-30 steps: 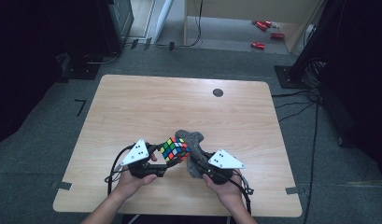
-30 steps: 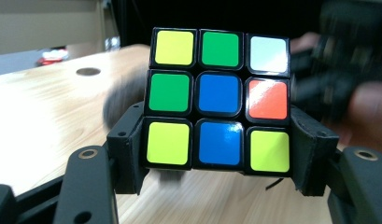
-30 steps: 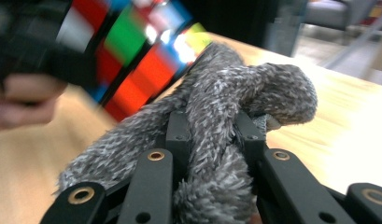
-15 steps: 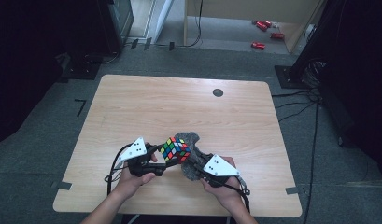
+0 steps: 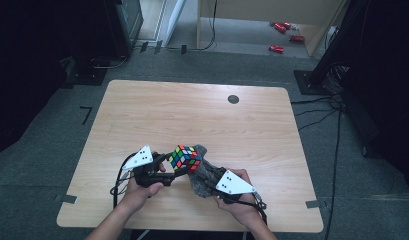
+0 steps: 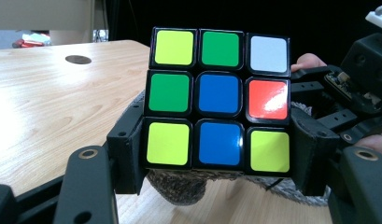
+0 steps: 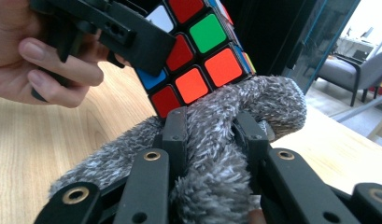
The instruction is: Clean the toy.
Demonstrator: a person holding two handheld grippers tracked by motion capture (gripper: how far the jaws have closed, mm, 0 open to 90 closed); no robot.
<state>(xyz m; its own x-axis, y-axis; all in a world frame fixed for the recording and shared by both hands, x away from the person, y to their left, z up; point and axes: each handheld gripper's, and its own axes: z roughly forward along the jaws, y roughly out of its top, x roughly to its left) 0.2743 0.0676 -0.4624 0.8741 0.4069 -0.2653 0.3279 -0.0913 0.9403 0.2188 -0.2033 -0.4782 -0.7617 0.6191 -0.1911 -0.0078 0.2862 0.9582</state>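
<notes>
Cube (image 5: 185,158) gripped in the left tongs (image 5: 168,172), grey cloth (image 5: 204,175) clamped in the right tongs (image 5: 208,176), both at the near edge of the bench (image 5: 157,115).

Glossy plastic with black edges and square stickers, the cube sits lifted off the bench, squeezed at its two sides between the left tongs' (image 6: 216,158) blocky black jaws; the face toward that gripper shows yellow-green, green, blue, white and red squares. Just under and beside it the cloth, a shaggy, fuzzy grey pile, is bunched into a thick fold that the right tongs (image 7: 212,140) pinch tight, its upper hump pressing against the cube's red and orange lower corner. Each gripper is matte black, bolted together, capped by a pale three-cornered plate and held in a bare hand. The bench is a rounded-corner slab of light wood grain with a small dark round cap (image 5: 233,99) far across.
</notes>
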